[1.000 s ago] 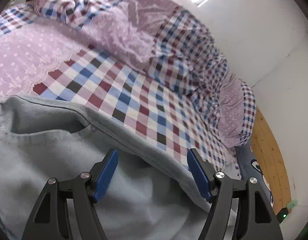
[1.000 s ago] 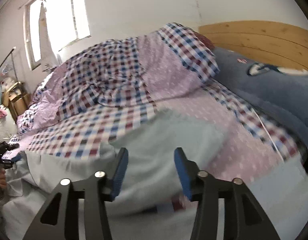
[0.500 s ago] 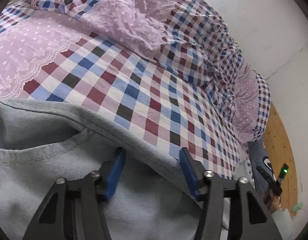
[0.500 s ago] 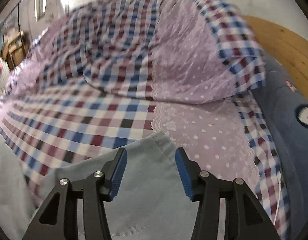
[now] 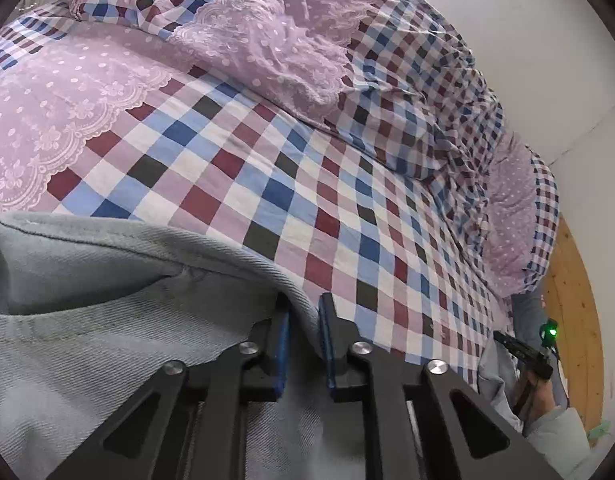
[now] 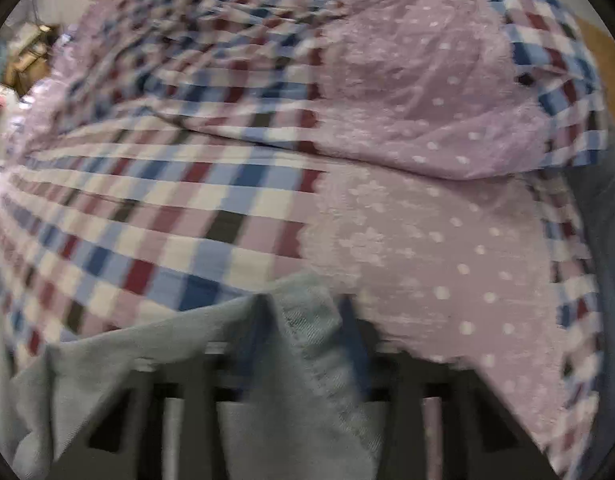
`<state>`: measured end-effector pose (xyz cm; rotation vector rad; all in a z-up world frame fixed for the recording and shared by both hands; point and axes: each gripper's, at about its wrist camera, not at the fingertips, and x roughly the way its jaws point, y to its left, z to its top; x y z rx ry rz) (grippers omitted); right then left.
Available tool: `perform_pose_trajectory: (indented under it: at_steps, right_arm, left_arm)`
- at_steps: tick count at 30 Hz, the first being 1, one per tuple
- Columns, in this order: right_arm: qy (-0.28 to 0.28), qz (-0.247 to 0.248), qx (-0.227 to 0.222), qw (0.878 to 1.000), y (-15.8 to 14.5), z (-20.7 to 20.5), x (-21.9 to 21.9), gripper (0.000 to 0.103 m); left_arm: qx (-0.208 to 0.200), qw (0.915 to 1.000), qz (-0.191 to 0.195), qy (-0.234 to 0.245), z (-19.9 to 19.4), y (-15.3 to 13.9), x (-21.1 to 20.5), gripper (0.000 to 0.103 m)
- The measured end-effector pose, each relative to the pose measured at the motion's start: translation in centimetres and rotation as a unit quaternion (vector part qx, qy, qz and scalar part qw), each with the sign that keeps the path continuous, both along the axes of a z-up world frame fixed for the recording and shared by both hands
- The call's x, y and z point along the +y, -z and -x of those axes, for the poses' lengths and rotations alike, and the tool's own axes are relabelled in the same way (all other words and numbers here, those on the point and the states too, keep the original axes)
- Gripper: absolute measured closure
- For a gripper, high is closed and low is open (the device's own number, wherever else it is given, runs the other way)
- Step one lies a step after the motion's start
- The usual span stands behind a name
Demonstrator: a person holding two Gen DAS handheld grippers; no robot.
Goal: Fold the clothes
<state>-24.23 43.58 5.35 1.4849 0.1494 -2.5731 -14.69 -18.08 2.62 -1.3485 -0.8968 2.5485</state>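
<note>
A pale grey-blue denim garment (image 5: 107,320) lies on the checked bedspread (image 5: 307,184). My left gripper (image 5: 303,316) is shut on the garment's stitched edge, a fold of cloth pinched between the blue pads. In the right wrist view, which is motion-blurred, the same garment (image 6: 315,344) shows a hemmed corner standing up between the fingers of my right gripper (image 6: 303,316), which is shut on it. The right gripper (image 5: 523,354) also appears at the far right of the left wrist view, held by a hand with a green light above it.
A crumpled quilt (image 5: 315,40) in checks and lilac lace is heaped at the back of the bed. A wooden headboard (image 5: 571,320) and a white wall (image 5: 547,40) bound the right side. A dark blue pillow (image 6: 607,220) lies at the right.
Both grippers went from open to shut, each pinching an edge of the denim garment. Both cameras have dropped closer to the bedspread.
</note>
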Motion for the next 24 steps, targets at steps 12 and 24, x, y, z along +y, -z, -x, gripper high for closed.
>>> perform_pose_trajectory:
  at_steps: [12, 24]
  right_arm:
    - [0.295, -0.024, 0.236, 0.926, -9.5, -4.6, 11.5, 0.086]
    - [0.358, -0.009, 0.12, 0.926, -4.2, -3.2, 15.2, 0.072]
  left_arm:
    - [0.005, 0.9984, 0.032, -0.046, 3.7, -1.0, -1.2, 0.095]
    - [-0.008, 0.9968, 0.056, -0.057, 4.7, 1.7, -0.2, 0.09]
